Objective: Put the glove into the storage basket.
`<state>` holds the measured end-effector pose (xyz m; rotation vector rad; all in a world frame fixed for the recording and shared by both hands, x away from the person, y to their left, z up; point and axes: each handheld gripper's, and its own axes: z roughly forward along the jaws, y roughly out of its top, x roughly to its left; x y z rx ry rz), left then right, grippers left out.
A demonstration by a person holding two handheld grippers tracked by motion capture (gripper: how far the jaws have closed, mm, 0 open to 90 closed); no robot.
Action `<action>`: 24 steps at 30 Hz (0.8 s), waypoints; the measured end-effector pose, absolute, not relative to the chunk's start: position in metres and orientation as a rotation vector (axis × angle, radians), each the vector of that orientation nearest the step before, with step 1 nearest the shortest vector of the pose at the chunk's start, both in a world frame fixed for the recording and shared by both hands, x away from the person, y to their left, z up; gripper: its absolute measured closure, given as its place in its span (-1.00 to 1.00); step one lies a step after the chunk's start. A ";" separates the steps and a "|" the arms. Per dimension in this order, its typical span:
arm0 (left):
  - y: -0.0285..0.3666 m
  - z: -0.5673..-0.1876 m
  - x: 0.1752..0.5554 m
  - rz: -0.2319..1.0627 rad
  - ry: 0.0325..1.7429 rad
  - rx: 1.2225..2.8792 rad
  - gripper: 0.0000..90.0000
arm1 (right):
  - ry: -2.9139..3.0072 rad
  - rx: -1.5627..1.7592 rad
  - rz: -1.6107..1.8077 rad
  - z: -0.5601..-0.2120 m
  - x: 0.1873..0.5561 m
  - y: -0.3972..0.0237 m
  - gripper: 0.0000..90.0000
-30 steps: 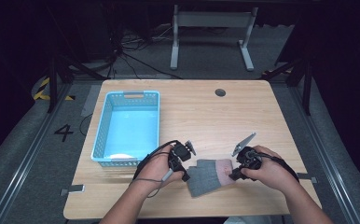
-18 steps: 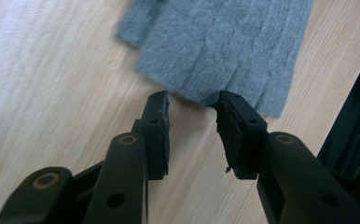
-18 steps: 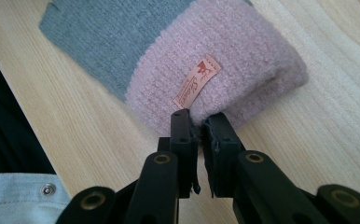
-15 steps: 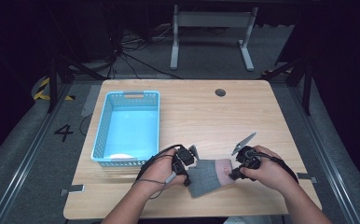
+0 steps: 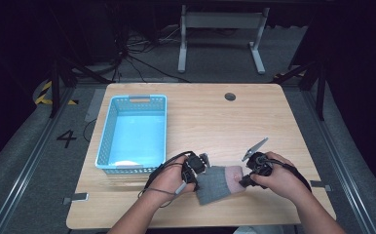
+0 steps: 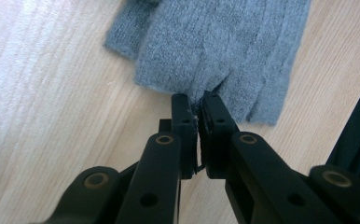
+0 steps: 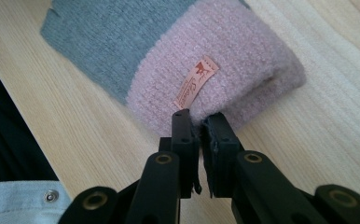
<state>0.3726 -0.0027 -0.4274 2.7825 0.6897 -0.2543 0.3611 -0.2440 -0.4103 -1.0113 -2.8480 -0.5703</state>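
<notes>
High view: a light blue basket (image 5: 132,134) sits on the left half of a pale wooden table (image 5: 200,112); a small pale patch lies at its near end, too small to identify. Just right of the basket's near corner, a grey knitted glove (image 5: 215,185) with a pink cuff lies flat by the table's near edge. The left gripper (image 5: 198,171) meets the glove's grey end on the basket side, and the right gripper (image 5: 247,179) meets the pink end on the side away from the basket (both held by a person's hands). Around the table are dark floor, loose cables and a grey metal stand beyond its far edge

Left gripper view: the black jaws have just been closing and now stand almost together, pinching the grey edge of the glove (image 6: 215,51), which spreads away beyond them over the wood

Right gripper view: the jaws are nearly shut, nipping the rim of the pink cuff (image 7: 215,84) just below its small orange label (image 7: 197,81); the grey part lies beyond
</notes>
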 end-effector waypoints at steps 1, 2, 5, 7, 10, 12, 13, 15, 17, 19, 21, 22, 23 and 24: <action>-0.003 -0.426 0.372 -0.255 0.692 2.778 0.92 | -2.847 -1.016 -0.571 -0.410 0.361 -0.244 0.87; -0.002 -0.425 0.372 -0.250 0.690 2.779 0.92 | -2.843 -1.024 -0.573 -0.409 0.361 -0.245 0.88; -0.001 -0.419 0.370 -0.232 0.679 2.769 0.93 | -2.821 -1.043 -0.586 -0.406 0.360 -0.246 0.88; 0.000 -0.414 0.370 -0.227 0.685 2.753 0.93 | -2.808 -1.061 -0.598 -0.403 0.359 -0.247 0.89; 0.003 -0.410 0.371 -0.215 0.686 2.736 0.93 | -2.785 -1.076 -0.627 -0.397 0.357 -0.249 0.89; 0.004 -0.408 0.372 -0.212 0.693 2.724 0.93 | -2.774 -1.093 -0.649 -0.393 0.356 -0.251 0.89; 0.005 -0.407 0.372 -0.216 0.693 2.721 0.93 | -2.768 -1.100 -0.655 -0.391 0.355 -0.252 0.89; 0.005 -0.406 0.374 -0.215 0.692 2.712 0.93 | -2.756 -1.117 -0.670 -0.388 0.355 -0.253 0.89; 0.004 -0.406 0.374 -0.220 0.698 2.708 0.93 | -2.747 -1.130 -0.676 -0.386 0.355 -0.255 0.89; 0.003 -0.406 0.375 -0.229 0.692 2.714 0.93 | -2.739 -1.139 -0.675 -0.386 0.355 -0.257 0.88; 0.002 -0.408 0.375 -0.229 0.693 2.710 0.93 | -2.730 -1.148 -0.672 -0.387 0.356 -0.258 0.88; 0.002 -0.408 0.376 -0.233 0.695 2.711 0.93 | -2.719 -1.159 -0.661 -0.389 0.357 -0.259 0.88; 0.002 -0.408 0.377 -0.238 0.693 2.714 0.93 | -2.719 -1.159 -0.661 -0.389 0.357 -0.259 0.88; 0.001 -0.409 0.377 -0.239 0.692 2.713 0.93 | -2.718 -1.159 -0.659 -0.390 0.358 -0.259 0.88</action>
